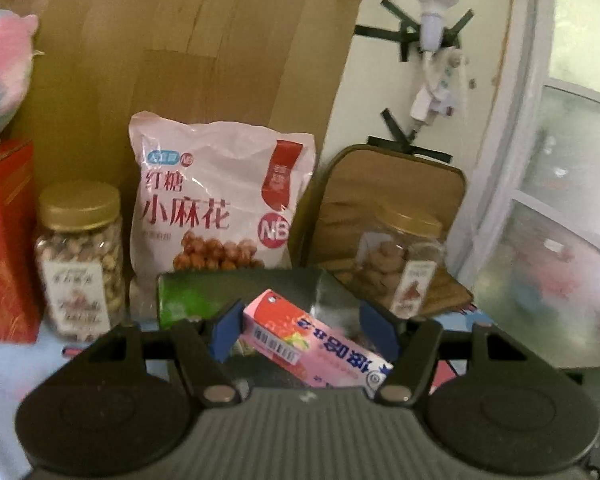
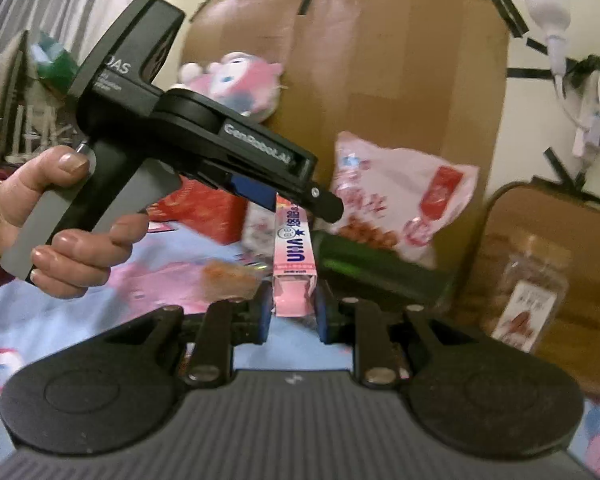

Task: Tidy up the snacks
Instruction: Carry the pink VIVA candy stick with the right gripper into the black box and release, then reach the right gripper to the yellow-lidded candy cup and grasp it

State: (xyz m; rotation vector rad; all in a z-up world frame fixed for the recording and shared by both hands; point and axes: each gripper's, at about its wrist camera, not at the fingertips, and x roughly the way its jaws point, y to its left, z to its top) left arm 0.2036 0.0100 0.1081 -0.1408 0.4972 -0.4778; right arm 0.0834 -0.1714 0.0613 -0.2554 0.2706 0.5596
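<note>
A pink candy box (image 1: 312, 340) lies slanted between the fingers of my left gripper (image 1: 304, 334), whose jaws stand wide around it. In the right wrist view the same box (image 2: 294, 264) is upright, and my right gripper (image 2: 291, 312) is shut on its lower end. The left gripper's body (image 2: 204, 140) and the hand holding it show at its upper end. A dark green box (image 1: 236, 294) lies just behind, also in the right wrist view (image 2: 380, 268). A pink snack bag (image 1: 220, 200) leans on cardboard.
A nut jar with a gold lid (image 1: 80, 256) stands left beside a red box (image 1: 4, 240). A second jar (image 1: 400, 264) stands right on a tan board (image 1: 388, 200). A pink plush toy (image 2: 236, 80) sits on the red box. Cardboard (image 1: 204, 60) backs the scene.
</note>
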